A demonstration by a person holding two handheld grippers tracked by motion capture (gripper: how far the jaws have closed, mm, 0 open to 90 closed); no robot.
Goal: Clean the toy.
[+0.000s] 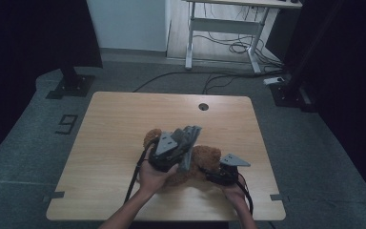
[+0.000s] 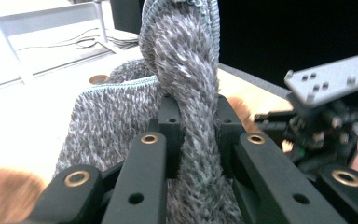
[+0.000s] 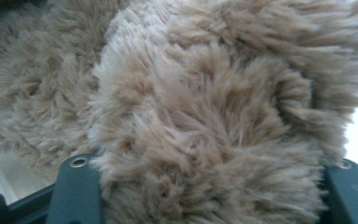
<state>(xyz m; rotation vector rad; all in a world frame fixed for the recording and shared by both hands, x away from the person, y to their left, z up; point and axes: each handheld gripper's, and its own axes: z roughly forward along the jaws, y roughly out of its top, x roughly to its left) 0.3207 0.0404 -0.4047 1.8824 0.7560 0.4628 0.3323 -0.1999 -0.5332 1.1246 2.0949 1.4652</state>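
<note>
Now, left tongs (image 2: 193,140) clamping grey knit garment (image 2: 186,74), lifting at twelve o'clock; right tongs (image 3: 205,196) squeezing teddy bear (image 1: 205,160) at table (image 1: 114,133) centre. Possibly tearing or slipping if yanking hard.

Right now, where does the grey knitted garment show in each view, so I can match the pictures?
High view: grey knitted garment at table centre, raised above the brown teddy bear.
Left gripper view: centre, a twisted bunch clamped between that gripper's black jaws.
Right gripper view: brown fur, no grey knit.
Shared landmark: the teddy bear's fur.
</note>
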